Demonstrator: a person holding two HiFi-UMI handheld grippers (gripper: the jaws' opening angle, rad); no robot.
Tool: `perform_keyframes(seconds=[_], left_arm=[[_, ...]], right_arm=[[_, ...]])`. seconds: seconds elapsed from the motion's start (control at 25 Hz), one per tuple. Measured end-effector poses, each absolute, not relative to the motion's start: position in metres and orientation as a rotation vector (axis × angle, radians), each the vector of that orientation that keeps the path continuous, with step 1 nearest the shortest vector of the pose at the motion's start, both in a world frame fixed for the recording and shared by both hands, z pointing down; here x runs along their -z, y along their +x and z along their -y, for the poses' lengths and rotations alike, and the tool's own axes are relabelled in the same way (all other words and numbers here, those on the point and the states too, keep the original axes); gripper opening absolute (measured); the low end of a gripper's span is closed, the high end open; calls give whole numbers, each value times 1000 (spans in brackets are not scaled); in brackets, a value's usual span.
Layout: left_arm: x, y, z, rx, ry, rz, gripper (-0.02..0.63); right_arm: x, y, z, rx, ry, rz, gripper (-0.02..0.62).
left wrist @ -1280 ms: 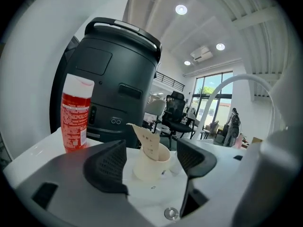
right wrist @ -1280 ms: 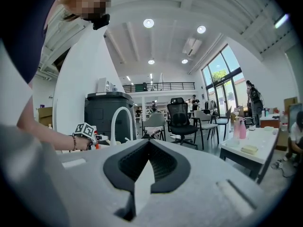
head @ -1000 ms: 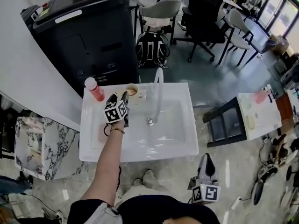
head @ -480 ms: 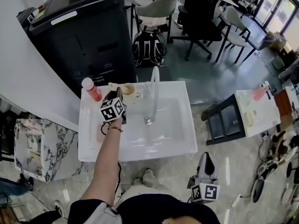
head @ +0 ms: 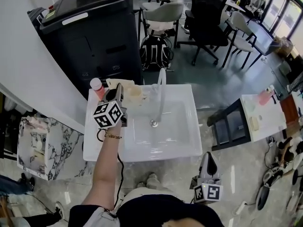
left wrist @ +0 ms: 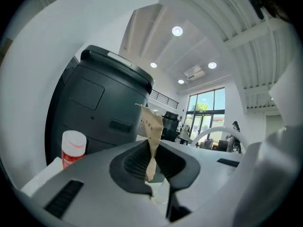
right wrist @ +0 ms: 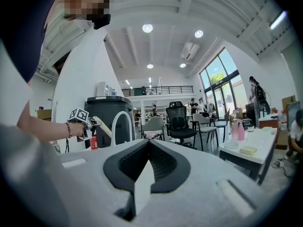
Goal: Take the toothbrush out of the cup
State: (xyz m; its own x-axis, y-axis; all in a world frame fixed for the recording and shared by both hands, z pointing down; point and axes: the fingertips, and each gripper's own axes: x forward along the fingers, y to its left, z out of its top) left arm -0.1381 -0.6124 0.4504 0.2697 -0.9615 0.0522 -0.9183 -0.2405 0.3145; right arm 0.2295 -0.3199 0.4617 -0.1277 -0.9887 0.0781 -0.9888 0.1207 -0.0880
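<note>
My left gripper [head: 118,91] is raised over the back left of the white sink [head: 187,148]. It is shut on a toothbrush in a beige paper wrapper [left wrist: 151,138], which stands up between the pads. In the head view the toothbrush [head: 112,83] sticks out to the left of the beige cup [head: 134,93], clear of its rim. The cup stands on the sink's back ledge. In the right gripper view the left gripper [right wrist: 80,118] holds the toothbrush [right wrist: 105,127] slanted. My right gripper [head: 208,160] hangs low by the person's side, shut with nothing in it.
A red bottle with a white cap [head: 97,86] stands at the sink's back left corner. The arched white faucet [head: 161,93] rises at the middle back. A large black machine [head: 90,32] is behind the sink. A small table [head: 258,115] is at the right.
The left gripper closed on the toothbrush at the cup and rose, drawing it up and out to the left. The right gripper stayed where it was.
</note>
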Motion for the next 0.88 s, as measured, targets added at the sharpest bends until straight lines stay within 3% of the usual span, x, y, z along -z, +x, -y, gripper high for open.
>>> perform_keyframes(seconds=[0.4,0.88], left_arm=[[-348,-134,532,228,2530,1864,29],[-314,-142,490,300,2596,1831,29]], right_arm=[[-459,213,314,-168,2028,2414,2],[-450,191,302,-144,1985,2462,2]])
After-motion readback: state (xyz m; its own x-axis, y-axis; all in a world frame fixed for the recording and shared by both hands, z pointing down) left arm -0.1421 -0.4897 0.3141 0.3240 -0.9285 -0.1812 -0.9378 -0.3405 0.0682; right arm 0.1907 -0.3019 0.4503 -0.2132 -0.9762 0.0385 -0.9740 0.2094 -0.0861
